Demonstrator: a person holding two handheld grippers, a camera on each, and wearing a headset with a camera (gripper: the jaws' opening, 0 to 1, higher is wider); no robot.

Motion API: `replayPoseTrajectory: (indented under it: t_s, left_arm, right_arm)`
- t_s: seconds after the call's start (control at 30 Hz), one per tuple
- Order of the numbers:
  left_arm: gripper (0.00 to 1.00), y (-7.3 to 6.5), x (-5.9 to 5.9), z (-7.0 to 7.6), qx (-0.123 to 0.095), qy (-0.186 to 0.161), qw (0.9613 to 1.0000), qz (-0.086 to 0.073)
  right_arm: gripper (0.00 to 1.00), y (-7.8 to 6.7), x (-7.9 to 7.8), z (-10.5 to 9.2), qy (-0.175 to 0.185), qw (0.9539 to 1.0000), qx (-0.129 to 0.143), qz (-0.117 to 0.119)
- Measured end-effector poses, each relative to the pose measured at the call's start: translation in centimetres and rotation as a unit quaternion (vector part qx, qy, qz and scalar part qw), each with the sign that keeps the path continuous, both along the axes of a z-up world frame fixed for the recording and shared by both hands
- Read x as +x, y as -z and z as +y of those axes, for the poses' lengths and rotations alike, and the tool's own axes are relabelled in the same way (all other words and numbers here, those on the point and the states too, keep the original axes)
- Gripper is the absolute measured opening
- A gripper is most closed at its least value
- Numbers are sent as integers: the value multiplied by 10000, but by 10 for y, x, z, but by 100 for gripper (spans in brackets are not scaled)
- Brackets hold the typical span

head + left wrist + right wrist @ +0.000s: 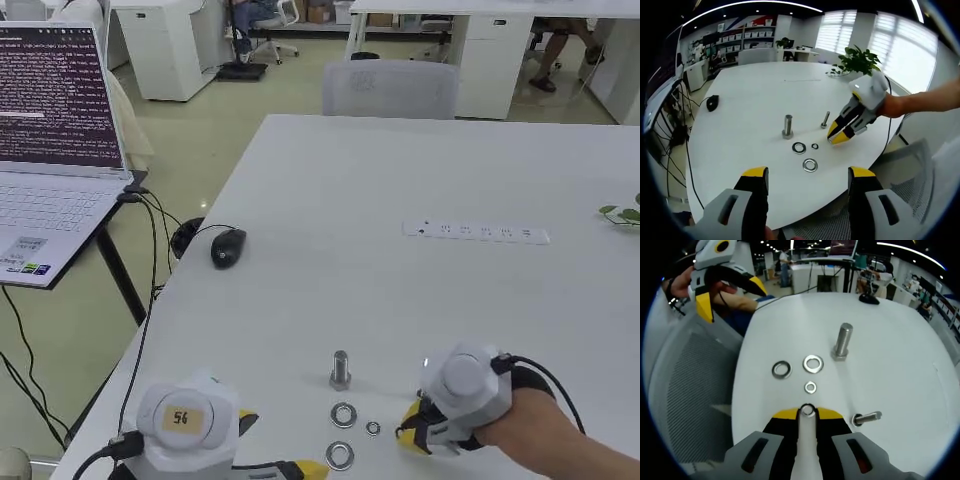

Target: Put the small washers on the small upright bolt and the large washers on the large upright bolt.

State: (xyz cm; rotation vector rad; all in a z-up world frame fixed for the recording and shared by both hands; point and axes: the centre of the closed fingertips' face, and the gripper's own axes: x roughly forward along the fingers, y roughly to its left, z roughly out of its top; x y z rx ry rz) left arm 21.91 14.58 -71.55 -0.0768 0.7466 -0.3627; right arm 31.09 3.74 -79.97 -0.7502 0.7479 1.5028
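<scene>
Head view: white table [450, 180] in an open office, laptop [50, 150] off to the left. The large bolt [340, 368] stands near the front edge, and the right gripper [412, 434] has its tips mostly tucked under its body.

Left gripper view: the left gripper [807, 174] is spread wide, holding nothing. Two large washers [799, 147] lie just ahead, with the small bolt [825, 119] upright beyond.

Right gripper view: jaws pinched on a small washer [808, 410], small bolt just beside.

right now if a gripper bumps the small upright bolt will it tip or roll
Likely tips: the small bolt stands thin and tall on its head. Once down, its round shaft may roll on the smooth table. The right gripper, shut on a small washer, should lower straight.
</scene>
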Motion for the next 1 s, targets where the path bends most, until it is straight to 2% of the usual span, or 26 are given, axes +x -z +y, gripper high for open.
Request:
replayPoseTrajectory:
  t_s: [0.2, 0.37, 0.5, 0.7, 1.0]
  left_arm:
    - [64, 0, 0, 0, -16, -1, 10000, -1]
    - [64, 0, 2, -3, -27, 26, 10000, -8]
    - [64, -1, 4, -6, -31, 73, 10000, -21]
    - [64, -2, 6, -8, -23, 113, 9999, -38]
    - [64, -3, 5, -5, -8, 76, 10000, -41]
  right_arm:
    - [13, -15, 18, -16, 389, 9991, 102, -155]
    - [13, -27, 40, -31, 754, 9967, 140, -272]
    - [13, -39, 56, -35, 928, 9946, 204, -415]
    - [13, -51, 69, -26, 912, 9941, 257, -532]
    - [13, -44, 66, -15, 607, 9966, 67, -560]
